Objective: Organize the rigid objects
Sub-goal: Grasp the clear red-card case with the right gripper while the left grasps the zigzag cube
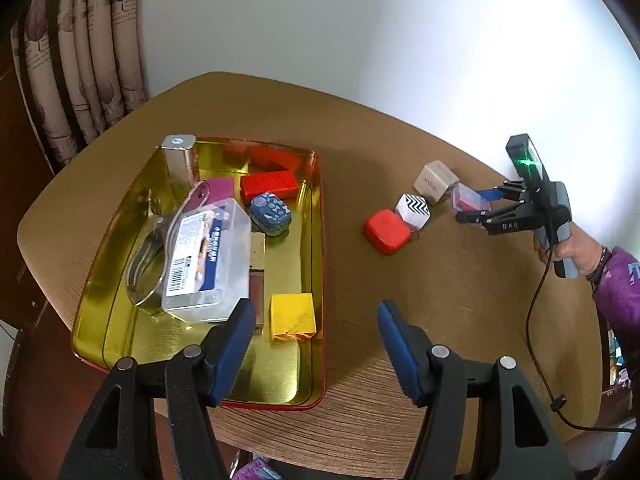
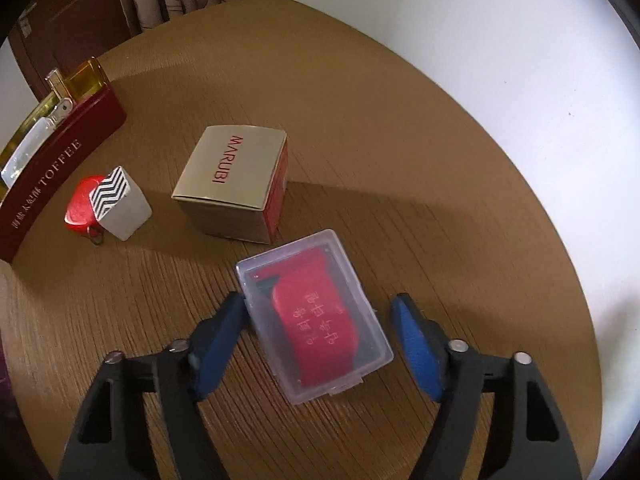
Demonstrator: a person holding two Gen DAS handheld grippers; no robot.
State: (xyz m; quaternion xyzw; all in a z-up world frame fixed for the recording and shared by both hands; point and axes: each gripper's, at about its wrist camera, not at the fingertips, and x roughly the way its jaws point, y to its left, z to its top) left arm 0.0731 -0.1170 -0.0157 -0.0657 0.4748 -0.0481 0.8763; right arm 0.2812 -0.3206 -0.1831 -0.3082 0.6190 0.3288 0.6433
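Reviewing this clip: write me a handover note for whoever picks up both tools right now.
Left tool: open, empty, above the tin's near edge.
Right tool: open around the clear case; one pad touches, not gripped.
Done: yellow block, red block and more are in the tin.
Left on the table: clear case, tan box, zigzag cube, red tag.

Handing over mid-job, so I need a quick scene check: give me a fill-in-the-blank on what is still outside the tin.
1. The clear plastic case between the right gripper pads holds a ___ item.
2. The carton beside it reads ___.
3. The zigzag-topped block touches a ___ fob.
4. The yellow block lies inside the ___.

Missing words: red; MARUBI; red; tin
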